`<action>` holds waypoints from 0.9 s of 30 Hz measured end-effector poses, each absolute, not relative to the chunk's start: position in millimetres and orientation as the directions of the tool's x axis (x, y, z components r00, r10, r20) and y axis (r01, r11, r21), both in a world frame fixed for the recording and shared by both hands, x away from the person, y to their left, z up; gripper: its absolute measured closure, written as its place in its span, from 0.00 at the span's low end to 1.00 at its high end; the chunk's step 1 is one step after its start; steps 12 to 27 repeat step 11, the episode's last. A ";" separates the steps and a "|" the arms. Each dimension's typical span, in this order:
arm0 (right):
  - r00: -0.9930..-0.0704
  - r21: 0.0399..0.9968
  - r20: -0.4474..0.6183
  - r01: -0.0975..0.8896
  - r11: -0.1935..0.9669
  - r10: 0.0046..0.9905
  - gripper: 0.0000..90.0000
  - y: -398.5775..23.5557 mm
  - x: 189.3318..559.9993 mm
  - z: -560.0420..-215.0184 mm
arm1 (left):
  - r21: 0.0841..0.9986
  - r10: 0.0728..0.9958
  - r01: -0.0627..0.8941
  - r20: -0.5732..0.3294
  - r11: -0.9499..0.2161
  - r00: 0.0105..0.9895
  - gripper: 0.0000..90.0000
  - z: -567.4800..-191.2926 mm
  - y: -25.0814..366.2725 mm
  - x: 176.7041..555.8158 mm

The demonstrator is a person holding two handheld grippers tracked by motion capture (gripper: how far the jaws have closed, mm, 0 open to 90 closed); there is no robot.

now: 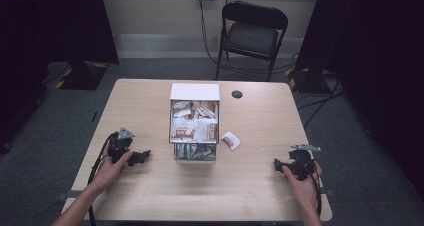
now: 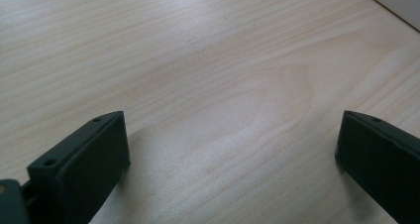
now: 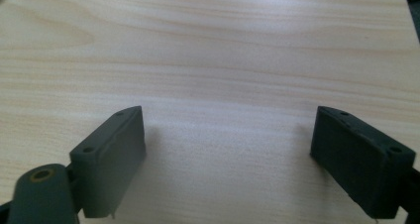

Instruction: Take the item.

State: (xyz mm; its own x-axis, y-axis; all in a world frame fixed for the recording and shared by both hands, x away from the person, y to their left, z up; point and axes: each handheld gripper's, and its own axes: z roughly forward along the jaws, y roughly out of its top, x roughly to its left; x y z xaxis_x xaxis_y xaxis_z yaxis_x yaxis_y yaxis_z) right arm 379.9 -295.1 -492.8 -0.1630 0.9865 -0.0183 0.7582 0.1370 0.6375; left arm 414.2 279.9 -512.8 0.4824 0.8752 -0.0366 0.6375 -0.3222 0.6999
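- I hold two grippers. My left gripper (image 1: 145, 156) rests low on the table (image 1: 250, 186), jaws spread wide, nothing between them.
- My right gripper (image 1: 276, 164) sits near the table's right edge, jaws also spread and empty.
- One loose packet (image 1: 230, 140) lies between the grippers, just right of one white box (image 1: 195, 92) crammed with packets.
- One black chair (image 1: 252, 33) stands beyond the table.

Pale matt wood-grain table (image 1: 150, 196), matt black plastic claw (image 3: 228, 164), glossy sachet (image 1: 230, 140).

Left gripper (image 1: 142, 157) low, jaws wide apart; right gripper (image 1: 278, 165) low, jaws wide apart.
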 end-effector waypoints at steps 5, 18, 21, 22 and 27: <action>-0.166 0.710 -0.019 0.692 0.130 0.986 0.12 -295.8 374.3 -501.4 | 0.701 0.876 0.637 -0.036 -0.322 0.482 0.00 -512.9 279.9 414.2; -0.135 0.709 -0.020 0.697 0.110 0.991 0.12 -293.7 371.8 -501.3 | 0.701 0.876 0.637 -0.036 -0.321 0.482 0.00 -513.0 279.9 414.1; -0.135 0.709 -0.020 0.697 0.110 0.991 0.12 -293.7 371.8 -501.3 | 0.701 0.876 0.637 -0.036 -0.321 0.482 0.00 -513.0 279.9 414.1; -0.135 0.709 -0.020 0.697 0.110 0.991 0.12 -293.7 371.8 -501.3 | 0.701 0.876 0.637 -0.036 -0.321 0.482 0.00 -513.0 279.9 414.1; -0.135 0.709 -0.020 0.697 0.110 0.991 0.12 -293.7 371.8 -501.3 | 0.701 0.876 0.637 -0.036 -0.321 0.482 0.00 -513.0 279.9 414.1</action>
